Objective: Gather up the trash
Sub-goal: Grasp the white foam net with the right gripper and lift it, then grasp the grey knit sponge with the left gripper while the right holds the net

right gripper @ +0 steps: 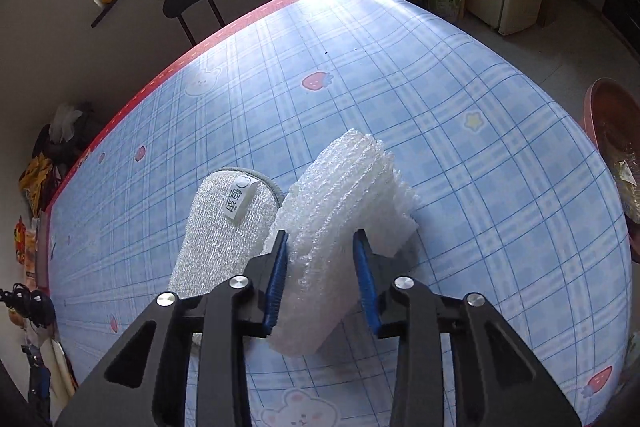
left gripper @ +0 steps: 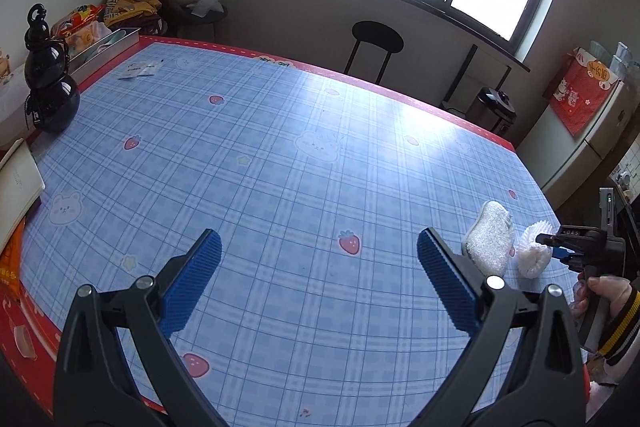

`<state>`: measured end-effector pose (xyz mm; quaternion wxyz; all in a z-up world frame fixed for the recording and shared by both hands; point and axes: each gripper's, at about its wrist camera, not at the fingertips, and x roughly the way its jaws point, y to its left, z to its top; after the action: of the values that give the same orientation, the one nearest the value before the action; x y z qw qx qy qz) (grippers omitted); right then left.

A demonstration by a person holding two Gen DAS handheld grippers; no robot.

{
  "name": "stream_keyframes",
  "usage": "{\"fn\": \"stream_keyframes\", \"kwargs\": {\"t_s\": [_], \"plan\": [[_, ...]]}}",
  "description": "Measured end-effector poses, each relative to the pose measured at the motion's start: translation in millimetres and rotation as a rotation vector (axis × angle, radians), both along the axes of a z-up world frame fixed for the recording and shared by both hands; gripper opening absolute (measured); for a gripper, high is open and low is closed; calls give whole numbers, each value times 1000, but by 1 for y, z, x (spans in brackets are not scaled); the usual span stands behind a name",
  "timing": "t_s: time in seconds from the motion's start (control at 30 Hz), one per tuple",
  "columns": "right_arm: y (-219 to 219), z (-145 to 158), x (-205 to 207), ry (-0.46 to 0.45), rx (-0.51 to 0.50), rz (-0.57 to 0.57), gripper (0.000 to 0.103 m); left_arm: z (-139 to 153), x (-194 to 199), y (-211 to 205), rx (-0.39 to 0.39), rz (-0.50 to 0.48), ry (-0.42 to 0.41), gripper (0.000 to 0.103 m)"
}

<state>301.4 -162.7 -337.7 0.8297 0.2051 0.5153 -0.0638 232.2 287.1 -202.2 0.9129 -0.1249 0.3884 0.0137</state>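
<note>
Right tongs (right gripper: 321, 279): pinching the white foam packing wrap (right gripper: 340, 211), both blue pads pressed into its crumpled sides; it rests on the tabletop (right gripper: 460, 75), likely gripped low for a clean lift.
Left tongs (left gripper: 319, 279): spread wide over bare checked cloth, nothing between them (probably waiting).
Scrubbing pad (right gripper: 224, 227): lies flat, touching the foam's left side, label up.
Pink bin (right gripper: 608, 131): off the tabletop's right edge, scraps inside.
Count: one foam piece, one pad, two tongs.
</note>
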Motion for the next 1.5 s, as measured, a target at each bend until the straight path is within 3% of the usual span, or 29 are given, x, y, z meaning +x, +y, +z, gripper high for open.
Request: {"fn": "stream_keyframes", "kwargs": {"t_s": [0.1,0.37,0.67,1.0,1.3,1.5], "plan": [[-6,10,-17,-27,11,24,21,-3,9,-23,-6,-61,8,97],[-37,38,-71,-116,48,57,18,-24,47,-128,30,-329,47,97],[-87,57,-116,-165,5,41,18,-75,93,-250,190,-581,101,97],[-131,54,-149,-169,1,-14,18,-121,142,-300,324,-658,190,97],[-145,53,-162,-175,5,-35,18,-133,156,-302,292,-654,228,98],[-136,59,-160,-181,-1,-5,19,-132,150,-302,293,-645,235,92]]}}
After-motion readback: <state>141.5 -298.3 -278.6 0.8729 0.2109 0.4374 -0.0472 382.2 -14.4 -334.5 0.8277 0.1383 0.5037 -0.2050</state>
